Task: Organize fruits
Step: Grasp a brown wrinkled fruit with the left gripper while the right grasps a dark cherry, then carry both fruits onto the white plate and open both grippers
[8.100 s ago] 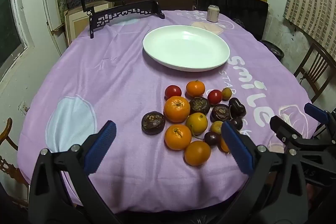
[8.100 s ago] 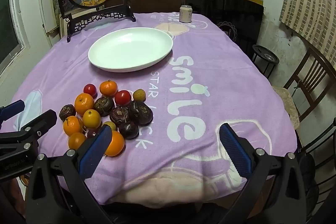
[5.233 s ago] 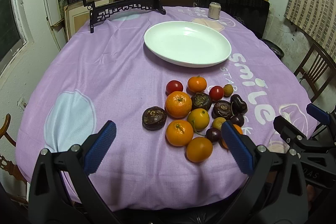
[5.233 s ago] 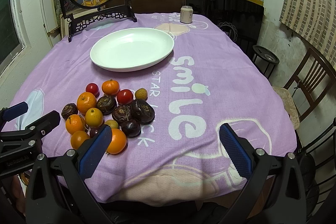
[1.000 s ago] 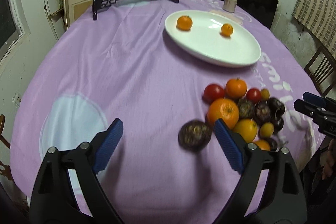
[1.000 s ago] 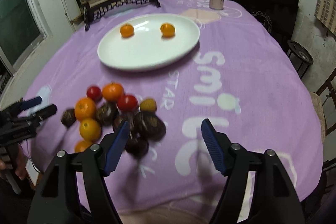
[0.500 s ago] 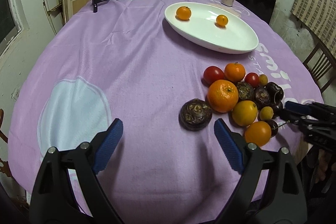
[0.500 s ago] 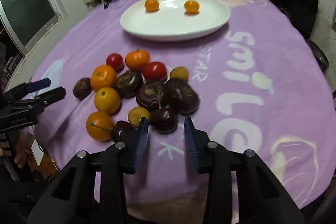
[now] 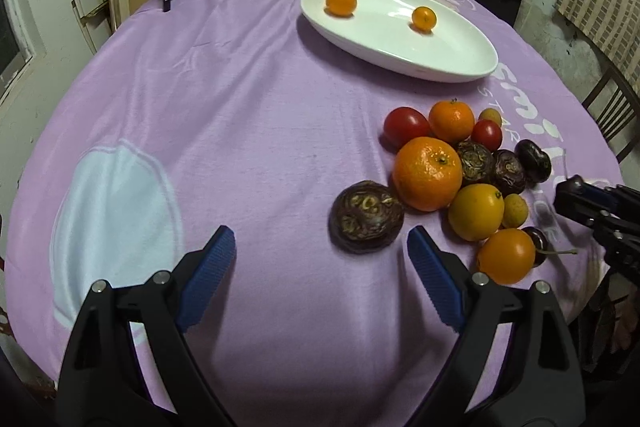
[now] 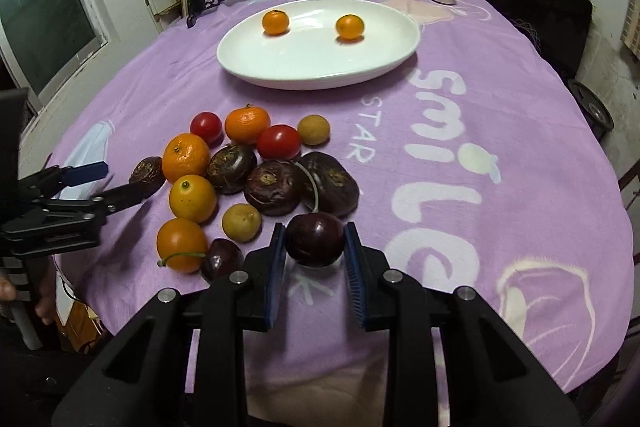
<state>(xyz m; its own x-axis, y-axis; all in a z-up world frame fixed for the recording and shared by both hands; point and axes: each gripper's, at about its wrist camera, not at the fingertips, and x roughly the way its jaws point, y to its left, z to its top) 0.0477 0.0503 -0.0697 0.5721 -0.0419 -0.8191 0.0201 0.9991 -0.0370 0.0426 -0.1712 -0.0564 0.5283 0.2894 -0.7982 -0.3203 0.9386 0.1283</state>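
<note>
Closing since the earlier frame, my right gripper (image 10: 315, 241) now has its jaws around a dark plum (image 10: 316, 238) at the fruit pile's near edge on the purple tablecloth (image 10: 460, 155); left gripper (image 9: 320, 255) wide open, empty, near a wrinkled passion fruit (image 9: 366, 215).

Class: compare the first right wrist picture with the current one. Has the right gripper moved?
Yes. The right gripper has come left, toward the fruit pile: its jaws are closing around a dark plum, with the white plate beyond.
</note>
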